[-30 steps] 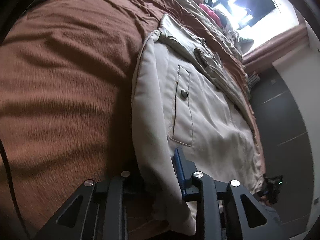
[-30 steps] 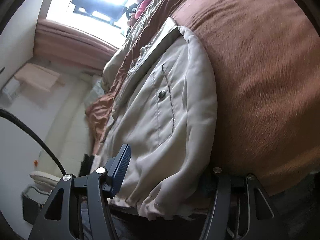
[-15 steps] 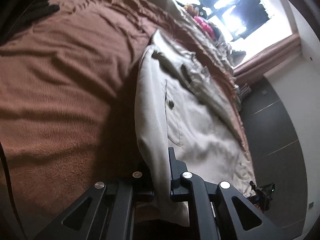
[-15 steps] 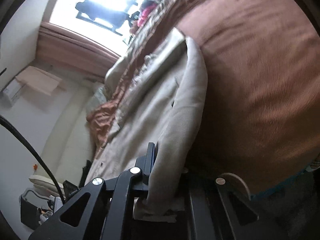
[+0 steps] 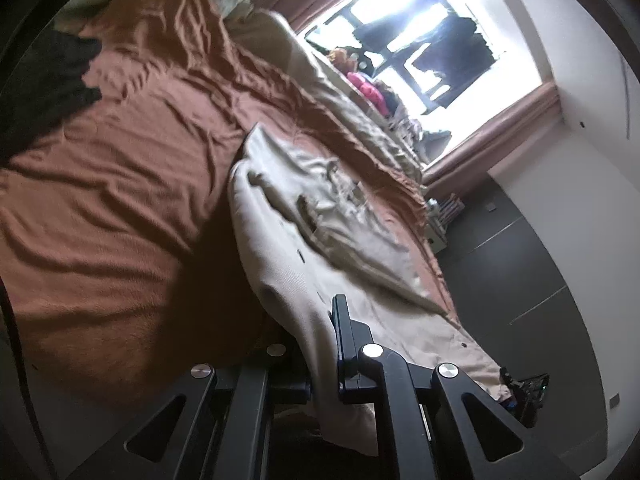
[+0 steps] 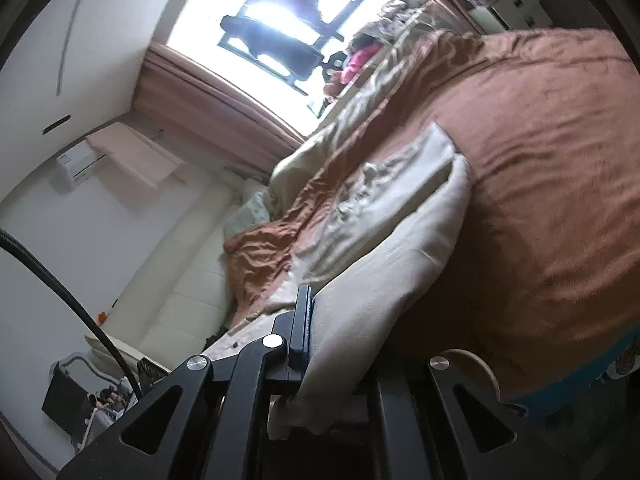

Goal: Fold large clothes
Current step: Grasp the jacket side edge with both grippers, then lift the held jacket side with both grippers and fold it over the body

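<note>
A large beige jacket (image 5: 320, 240) lies across a bed with a brown blanket (image 5: 120, 168). My left gripper (image 5: 320, 360) is shut on the jacket's near bottom edge and holds it lifted off the blanket. In the right wrist view the same jacket (image 6: 392, 248) stretches away over the brown blanket (image 6: 552, 168), and my right gripper (image 6: 332, 352) is shut on its other bottom corner, also raised. The cloth hangs in a fold between the fingers of each gripper. The far collar end rests on the bed.
A black garment (image 5: 44, 80) lies at the bed's far left. A beige quilt (image 5: 320, 76) and a pile of clothes (image 5: 368, 88) sit near the bright window (image 5: 420, 24). A dark wardrobe (image 5: 520, 272) stands to the right. A white sofa (image 6: 184, 280) lies beyond the bed.
Both grippers have closed on the jacket's bottom edge and lifted it. The hem has risen off the blanket and the views have tilted up toward the window.
</note>
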